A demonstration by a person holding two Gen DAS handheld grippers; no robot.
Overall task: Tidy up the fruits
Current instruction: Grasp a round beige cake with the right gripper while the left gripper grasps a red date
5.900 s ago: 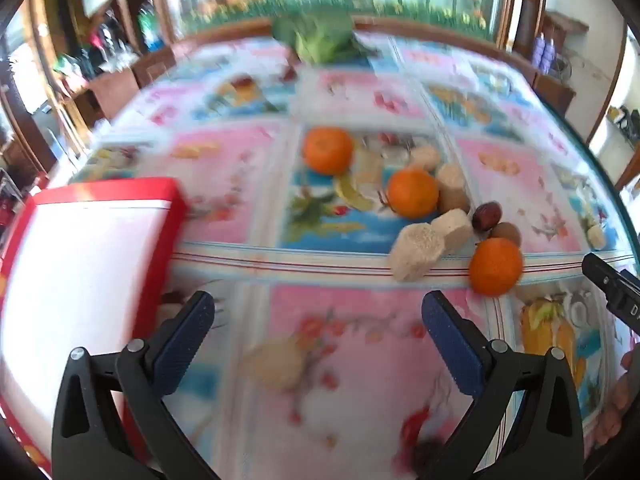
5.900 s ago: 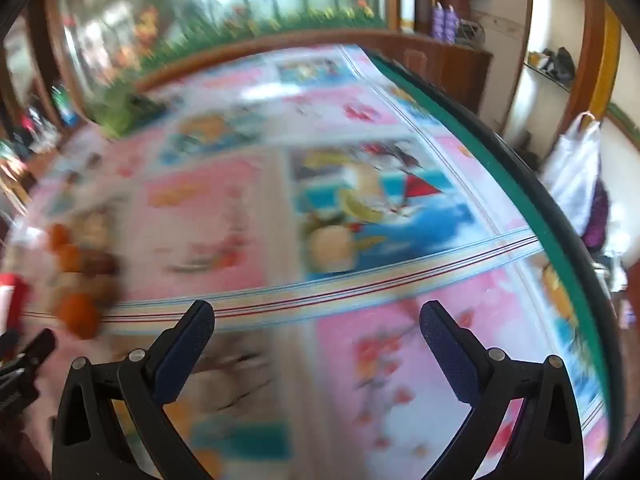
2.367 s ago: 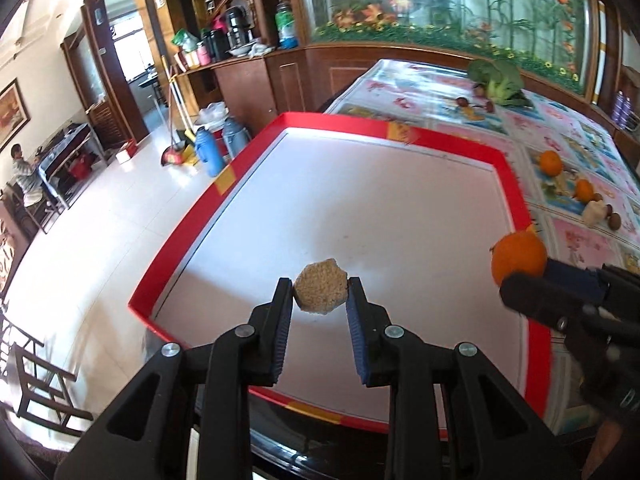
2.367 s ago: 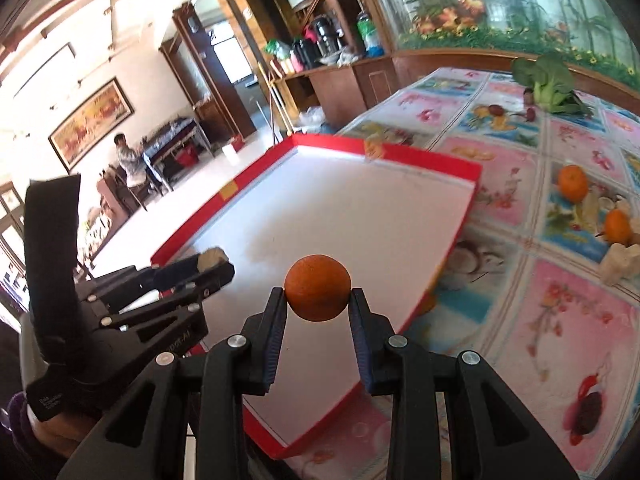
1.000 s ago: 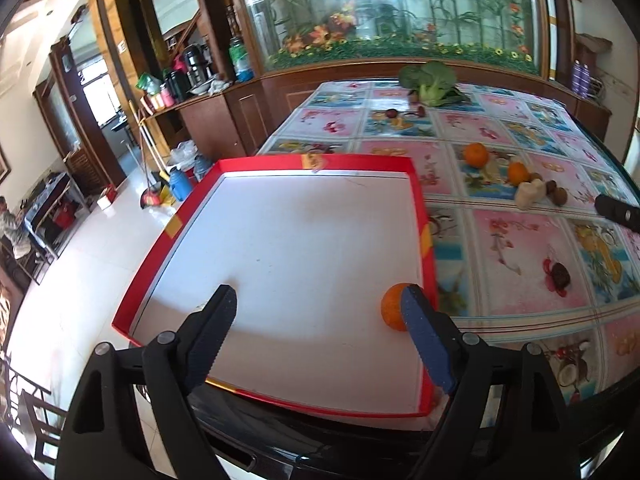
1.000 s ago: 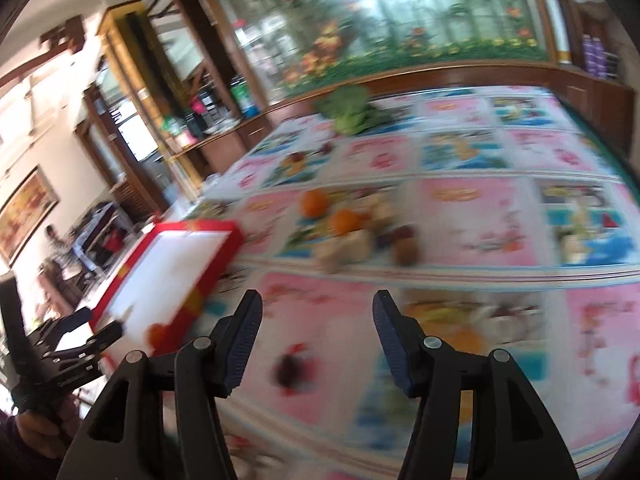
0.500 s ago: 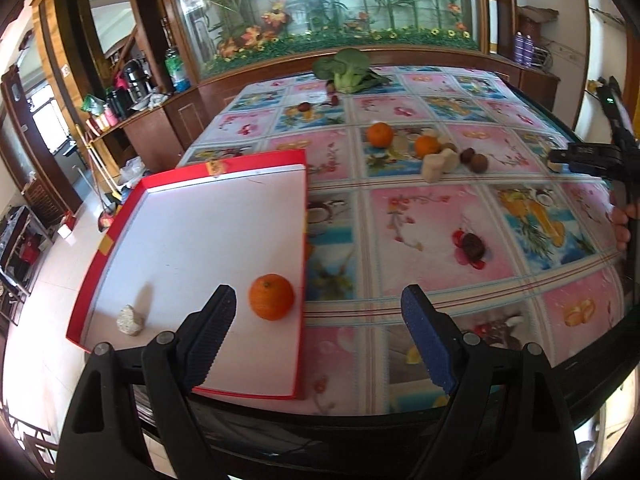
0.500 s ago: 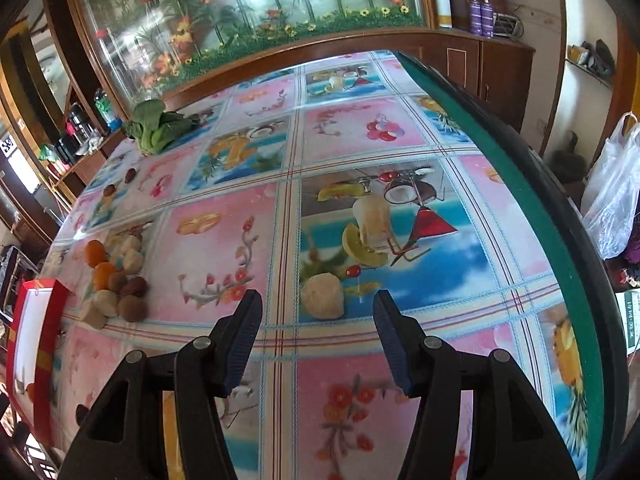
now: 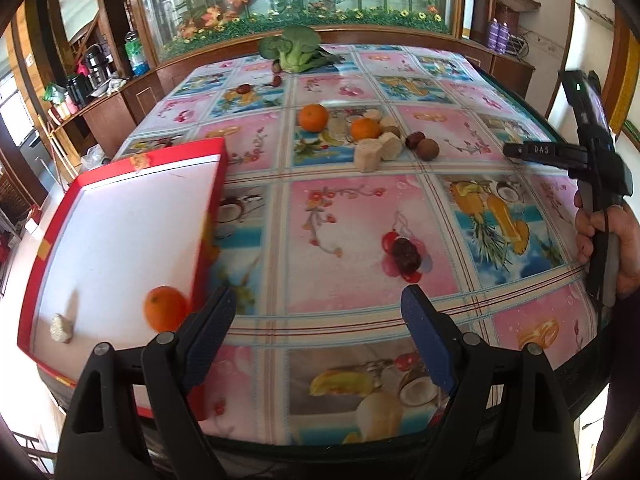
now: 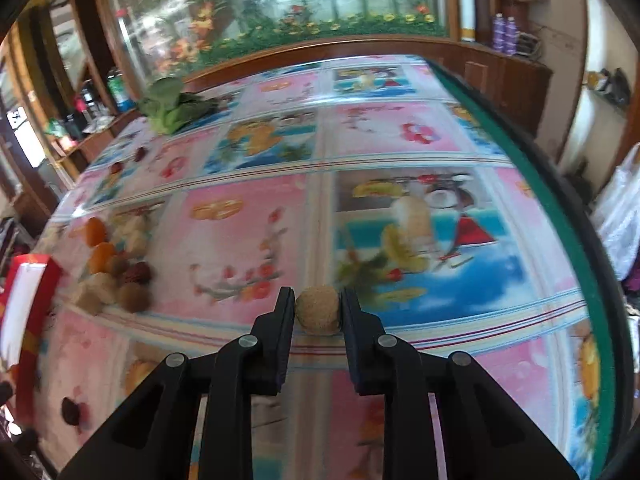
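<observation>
Right wrist view: tan ball (image 10: 318, 315) pinched between right gripper (image 10: 317, 312) jaws, at or just above counter (image 10: 248, 248); contact unclear. Looks light, rough, likely crumbly: grip across middle, gently. Left gripper (image 9: 316, 322) jaws spread, holding nothing. Tray (image 9: 52, 216) holds orange (image 9: 165, 308) and tan lump (image 9: 61, 328). More fruit (image 9: 362, 140) clustered mid-counter. Glossy fruit-print cloth; broccoli (image 9: 294, 48) at far edge; aquarium behind.

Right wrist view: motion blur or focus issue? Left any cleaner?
Right wrist view: motion smear across the tablecloth and fruit pile; the right gripper and its tan fruit stay sharp. Left wrist view: mostly crisp, slight blur at the red tray edge, strong fisheye bending.
</observation>
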